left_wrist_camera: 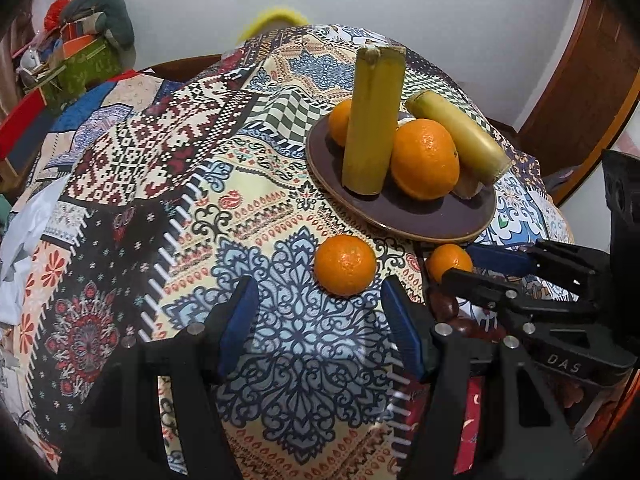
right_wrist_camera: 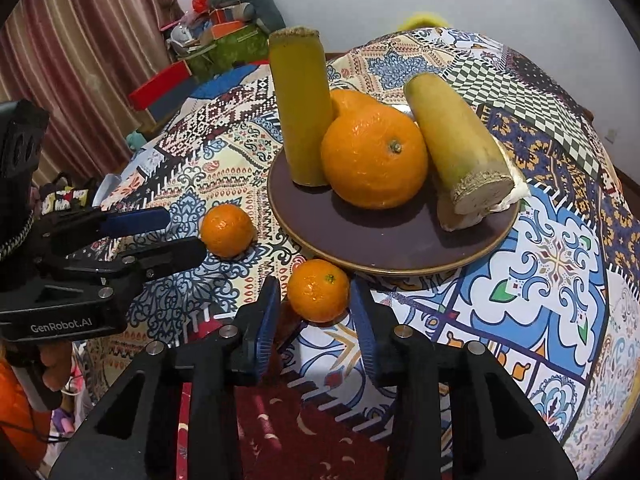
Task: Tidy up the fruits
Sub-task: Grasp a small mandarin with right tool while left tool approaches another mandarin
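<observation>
Orange and small, one mandarin (left_wrist_camera: 345,265) lies on the patchwork tablecloth (left_wrist_camera: 168,168), just beyond the left gripper (left_wrist_camera: 320,320), whose blue pads stand spread with nothing between them. To its right a second mandarin (right_wrist_camera: 318,290) sits between the right gripper's (right_wrist_camera: 316,320) fingers (right_wrist_camera: 365,320); the pads flank it closely, but contact cannot be told. Farther right, the brown plate (right_wrist_camera: 384,240) holds a large dimpled orange (right_wrist_camera: 374,156), another orange behind it, and two yellow-green cut stalks: one stalk (right_wrist_camera: 302,108) stands upright, the other stalk (right_wrist_camera: 452,140) leans, its cut end toward the near right. White wall behind; striped curtain (right_wrist_camera: 80,40) far left.
</observation>
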Action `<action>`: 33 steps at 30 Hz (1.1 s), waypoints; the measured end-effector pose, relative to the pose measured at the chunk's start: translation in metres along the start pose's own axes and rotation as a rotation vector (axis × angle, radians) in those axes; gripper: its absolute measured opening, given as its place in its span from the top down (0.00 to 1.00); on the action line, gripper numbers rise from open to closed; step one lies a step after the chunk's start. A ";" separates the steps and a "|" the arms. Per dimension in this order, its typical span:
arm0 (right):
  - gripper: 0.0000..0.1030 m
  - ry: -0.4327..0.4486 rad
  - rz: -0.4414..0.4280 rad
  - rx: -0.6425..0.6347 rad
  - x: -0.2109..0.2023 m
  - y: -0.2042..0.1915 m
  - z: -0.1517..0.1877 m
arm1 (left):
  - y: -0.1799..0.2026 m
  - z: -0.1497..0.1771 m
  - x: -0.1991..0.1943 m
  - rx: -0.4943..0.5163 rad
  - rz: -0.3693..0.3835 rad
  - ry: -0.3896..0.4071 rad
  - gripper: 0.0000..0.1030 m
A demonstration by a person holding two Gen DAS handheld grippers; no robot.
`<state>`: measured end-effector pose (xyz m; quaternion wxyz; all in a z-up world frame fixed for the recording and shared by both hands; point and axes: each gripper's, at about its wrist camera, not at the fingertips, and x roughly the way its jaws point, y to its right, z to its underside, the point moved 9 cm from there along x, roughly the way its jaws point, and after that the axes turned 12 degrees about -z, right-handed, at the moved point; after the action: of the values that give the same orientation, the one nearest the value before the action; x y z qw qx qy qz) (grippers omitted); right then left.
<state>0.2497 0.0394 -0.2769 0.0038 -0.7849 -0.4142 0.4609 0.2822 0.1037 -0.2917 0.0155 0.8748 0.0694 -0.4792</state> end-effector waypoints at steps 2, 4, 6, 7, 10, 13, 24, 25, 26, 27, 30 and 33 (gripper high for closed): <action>0.71 0.003 -0.003 0.000 0.000 0.000 0.001 | 0.003 -0.002 0.002 0.004 0.000 0.007 0.42; 0.71 0.006 -0.010 0.002 -0.001 0.000 0.001 | 0.007 -0.003 0.004 0.014 0.001 0.010 0.48; 0.71 0.009 -0.013 0.003 -0.002 0.000 0.001 | 0.010 -0.004 0.008 0.021 -0.002 0.009 0.50; 0.71 0.011 -0.013 0.003 -0.002 0.001 0.001 | 0.011 -0.005 0.009 0.022 -0.006 0.009 0.53; 0.71 0.018 -0.011 -0.001 -0.006 -0.001 0.001 | 0.014 -0.006 0.013 0.021 0.000 0.009 0.57; 0.71 0.030 -0.010 -0.003 -0.010 -0.002 -0.001 | 0.018 -0.007 0.013 0.024 0.011 0.014 0.67; 0.72 0.098 0.027 -0.014 -0.038 0.001 -0.011 | 0.018 -0.010 -0.011 0.036 -0.010 0.047 0.71; 0.72 0.107 0.033 -0.017 -0.041 0.001 -0.013 | 0.019 -0.011 -0.015 0.036 -0.009 0.056 0.78; 0.72 0.114 0.036 -0.018 -0.044 0.002 -0.014 | 0.019 -0.013 -0.019 0.037 -0.008 0.061 0.78; 0.72 0.123 0.040 -0.020 -0.047 0.002 -0.016 | 0.020 -0.016 -0.024 0.035 -0.007 0.071 0.78; 0.72 0.145 0.054 -0.026 -0.053 0.004 -0.020 | 0.023 -0.022 -0.033 0.041 -0.006 0.098 0.78; 0.72 0.156 0.062 -0.028 -0.057 0.007 -0.022 | 0.026 -0.024 -0.034 0.054 -0.025 0.103 0.78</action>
<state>0.2573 0.0058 -0.2266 0.0106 -0.8307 -0.3945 0.3926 0.2879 0.0767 -0.2508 -0.0178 0.8974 0.0680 -0.4355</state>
